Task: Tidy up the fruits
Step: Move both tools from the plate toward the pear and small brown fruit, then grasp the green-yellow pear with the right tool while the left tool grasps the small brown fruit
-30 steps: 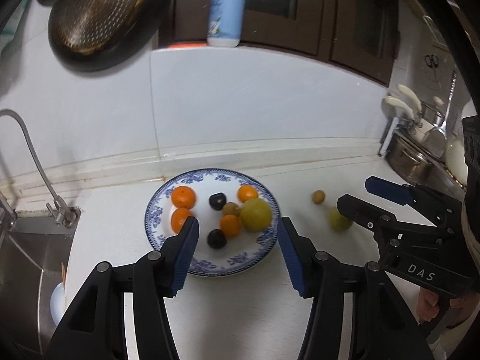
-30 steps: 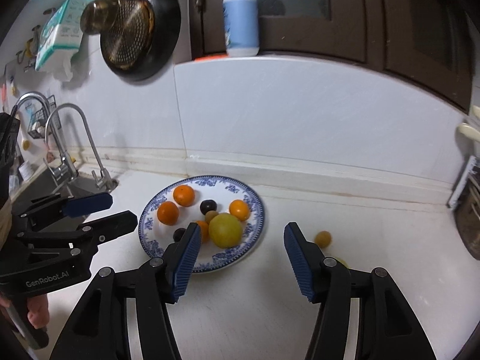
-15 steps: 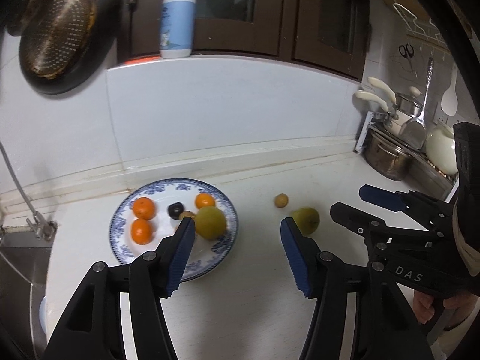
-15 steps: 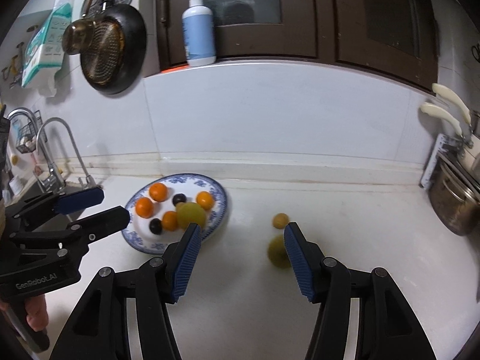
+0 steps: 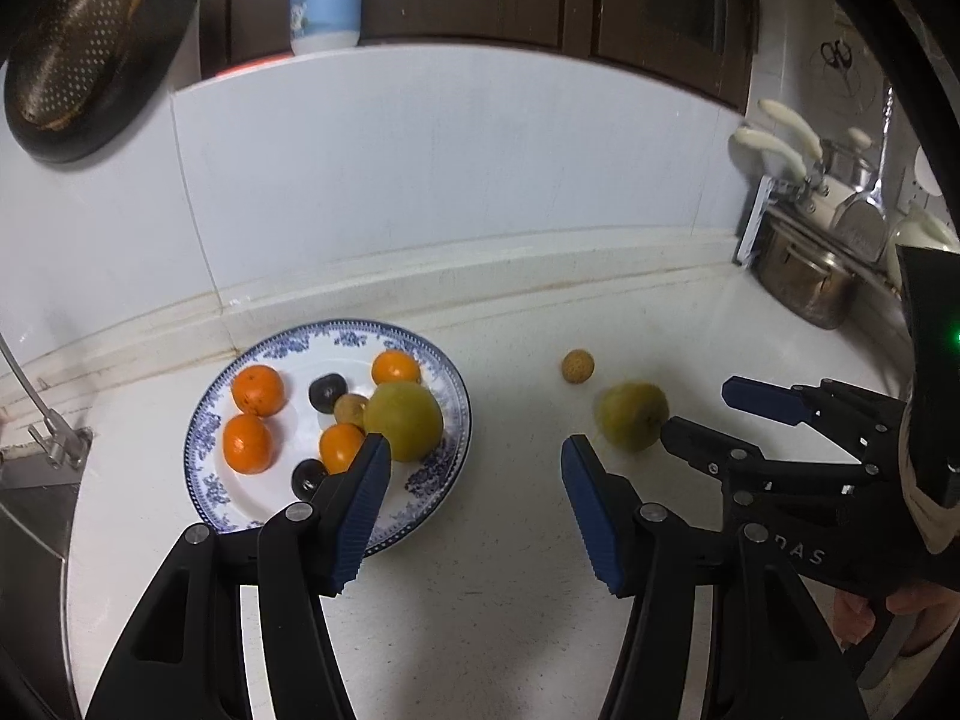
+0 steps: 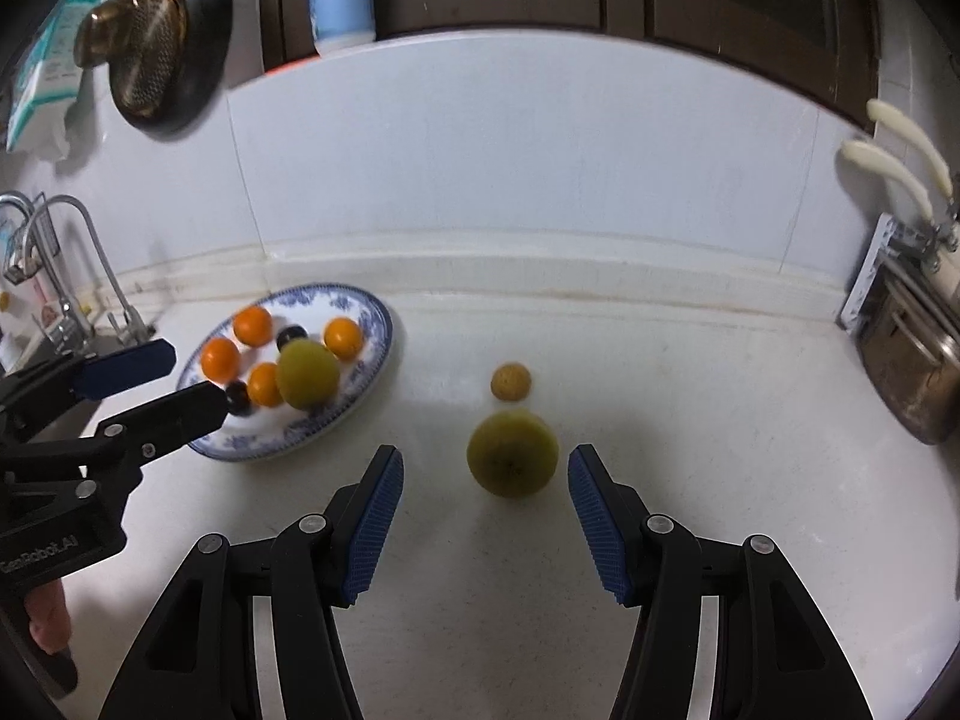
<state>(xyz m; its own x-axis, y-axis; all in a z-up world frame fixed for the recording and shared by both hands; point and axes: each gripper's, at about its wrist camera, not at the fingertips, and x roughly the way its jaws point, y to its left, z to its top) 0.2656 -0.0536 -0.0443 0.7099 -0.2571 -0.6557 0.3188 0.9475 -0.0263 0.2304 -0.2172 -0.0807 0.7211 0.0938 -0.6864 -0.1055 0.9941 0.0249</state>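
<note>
White kitchen counter [image 6: 690, 420]: right claw [image 6: 483, 516] released, straddling loose yellow-green round fruit [image 6: 512, 461] to grab for blue-patterned plate [image 6: 375, 360]; left claw [image 5: 474, 510] released, empty.

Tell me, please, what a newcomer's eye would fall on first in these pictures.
First, the blue-patterned plate at the left of the white counter, holding oranges, dark fruits and a yellow-green fruit. Then the two fruits lying apart on the counter to its right: a green one just ahead of the open right gripper, and a small brown one behind it.
</note>
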